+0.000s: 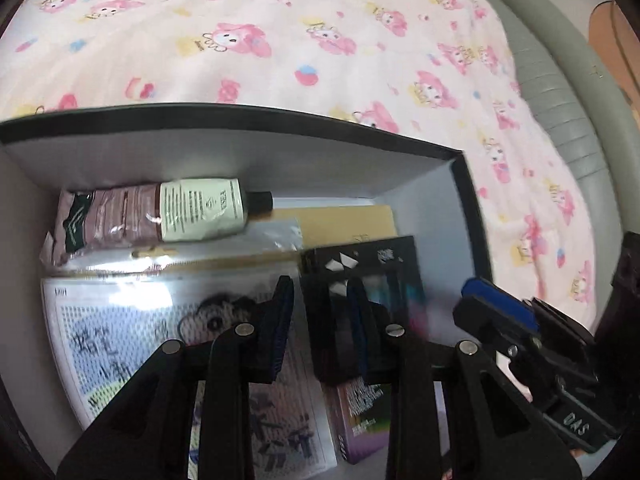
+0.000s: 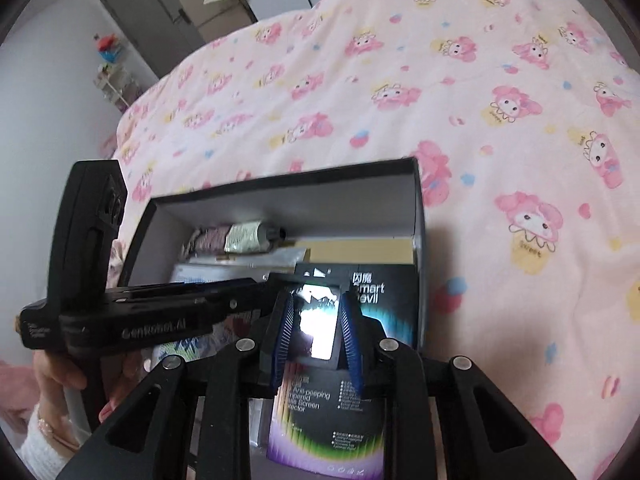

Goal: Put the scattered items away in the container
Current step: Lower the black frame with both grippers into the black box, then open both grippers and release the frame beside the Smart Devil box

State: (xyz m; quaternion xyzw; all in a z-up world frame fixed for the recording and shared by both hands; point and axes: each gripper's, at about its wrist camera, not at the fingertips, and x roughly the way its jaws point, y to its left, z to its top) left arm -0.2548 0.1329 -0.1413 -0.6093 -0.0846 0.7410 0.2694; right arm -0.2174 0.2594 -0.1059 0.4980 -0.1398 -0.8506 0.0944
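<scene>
A black screen-protector package (image 2: pixel 360 320) lies inside the open dark box (image 2: pixel 418 216), against its right-hand wall, on top of a purple-edged pack (image 1: pixel 362 420). The right hand-held gripper (image 2: pixel 318 330) is clenched on a small glossy black card (image 2: pixel 316 324) held just above that package. The left hand-held gripper (image 1: pixel 320 320) hovers over the box's contents with its jaws slightly parted; nothing can be seen between them. Deeper in the box sit a pale-labelled tube with a black cap (image 1: pixel 204 210), a brown pouch (image 1: pixel 108 220) and a plastic-sleeved picture sheet (image 1: pixel 132 340). The box rests on a bed covered by a pink cartoon-print blanket (image 2: pixel 460 100).
</scene>
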